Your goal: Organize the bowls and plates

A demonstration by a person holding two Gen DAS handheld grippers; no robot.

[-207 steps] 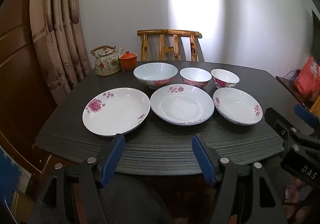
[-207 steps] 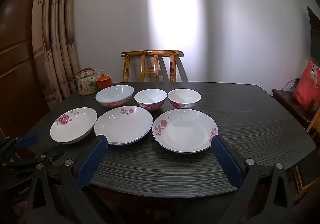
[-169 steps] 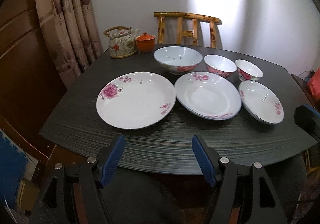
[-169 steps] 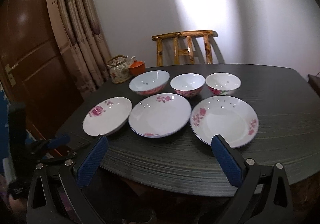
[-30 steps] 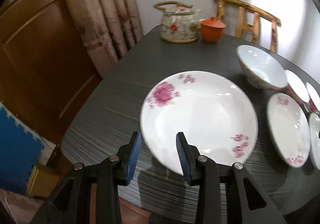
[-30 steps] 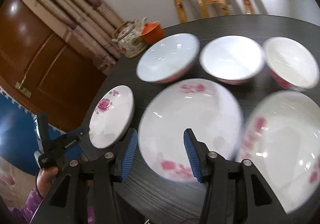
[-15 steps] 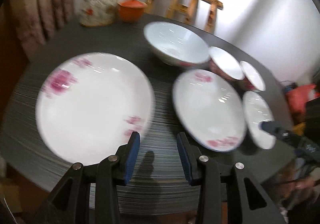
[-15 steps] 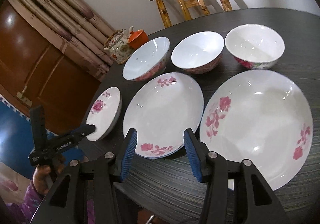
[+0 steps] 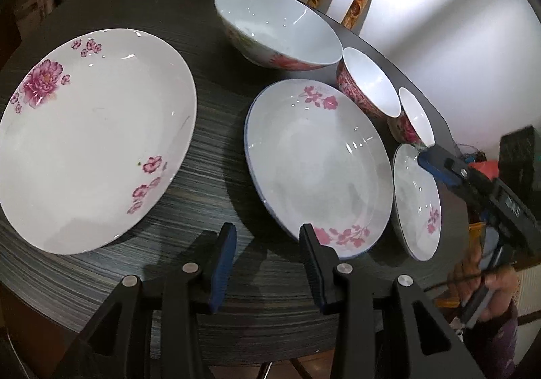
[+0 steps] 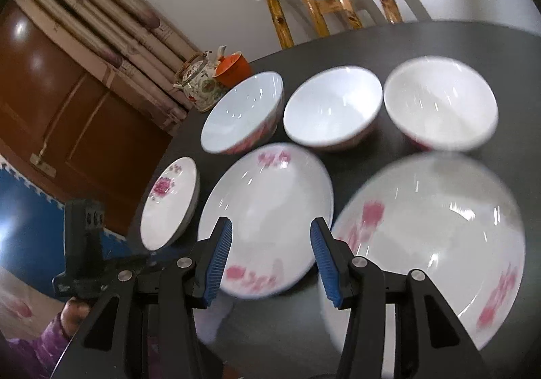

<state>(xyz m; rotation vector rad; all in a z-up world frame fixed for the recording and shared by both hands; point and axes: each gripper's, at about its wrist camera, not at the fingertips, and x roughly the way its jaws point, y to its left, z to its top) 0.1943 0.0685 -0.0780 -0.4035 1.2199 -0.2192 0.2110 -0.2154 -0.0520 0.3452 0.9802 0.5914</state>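
Now the left gripper (image 9: 267,248) is found swung away from the large plate (image 9: 91,138), at whose near rim it was aimed a second ago, and it is pointed instead at the gap between that plate and the middle plate (image 9: 318,165); its jaws are spread with nothing between them, the right pad sitting at the middle plate's near rim without pressing it. Relative to the middle plate, the large plate lies to the left, the small plate (image 9: 417,203) to the right, and the three bowls (image 9: 277,30) behind it in a row. The right gripper (image 10: 270,257) is likewise held open and empty (its view is blurred), hung over the same plate's near edge. Nothing is yet stacked, so the task is judged barely begun, with the middle plate the likely first pick. Only in the left view are the sharp rim edges shown; only in the right view are the door (image 10: 67,121) and the person's sleeve (image 10: 30,355) shown.
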